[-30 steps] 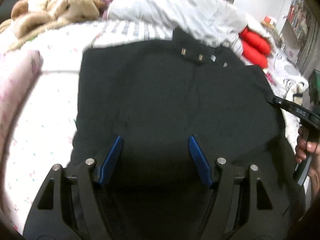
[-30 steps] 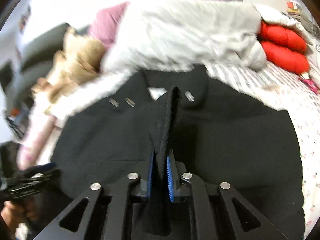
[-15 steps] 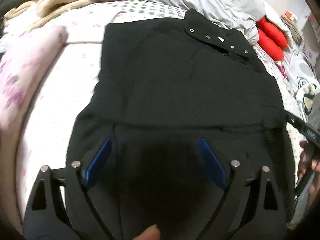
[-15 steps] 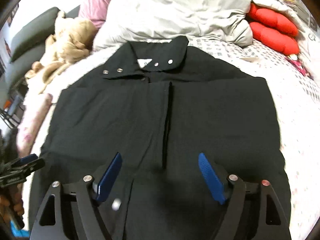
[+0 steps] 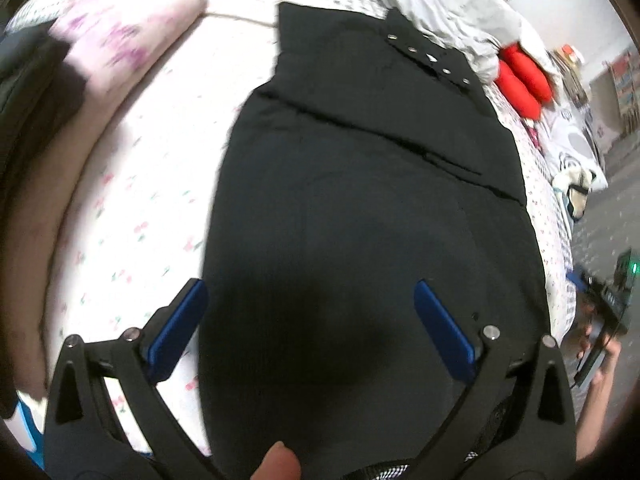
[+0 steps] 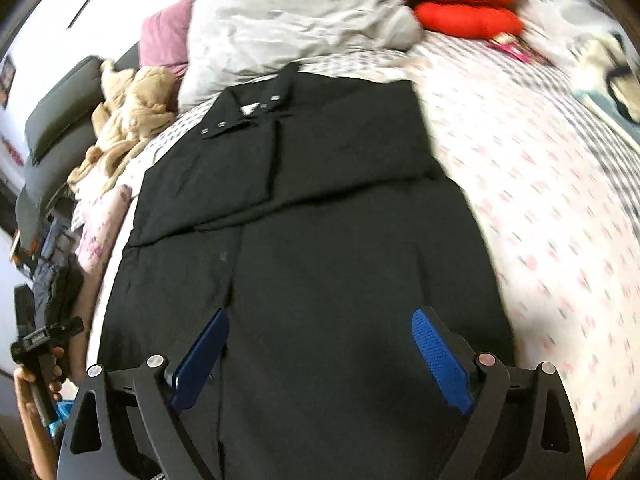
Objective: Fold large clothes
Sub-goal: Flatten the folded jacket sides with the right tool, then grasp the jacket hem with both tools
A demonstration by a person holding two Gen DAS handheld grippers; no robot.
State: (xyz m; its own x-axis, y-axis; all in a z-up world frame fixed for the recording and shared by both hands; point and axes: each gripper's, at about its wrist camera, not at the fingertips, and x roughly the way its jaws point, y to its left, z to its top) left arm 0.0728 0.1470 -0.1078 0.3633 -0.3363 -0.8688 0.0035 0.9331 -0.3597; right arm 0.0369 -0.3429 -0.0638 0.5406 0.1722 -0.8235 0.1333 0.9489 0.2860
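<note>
A large black coat (image 5: 360, 208) lies flat on the bed, its collar with metal snaps (image 5: 424, 54) at the far end. It also shows in the right wrist view (image 6: 312, 220), with its sides folded in over the chest. My left gripper (image 5: 310, 308) is open and empty above the coat's near left part. My right gripper (image 6: 320, 336) is open and empty above the coat's near hem. The right gripper shows at the right edge of the left wrist view (image 5: 604, 304); the left gripper shows at the left edge of the right wrist view (image 6: 44, 340).
The bed sheet (image 6: 540, 184) is white with small pink flowers. A grey duvet (image 6: 288, 20), red cushions (image 6: 460, 4) and a beige plush toy (image 6: 128, 112) lie beyond the collar. A pink floral pillow (image 5: 120, 36) lies at the left.
My right gripper let go of the coat's fold and opened. Both grippers drew back toward the hem, so more of the coat shows. The coat lies flat.
</note>
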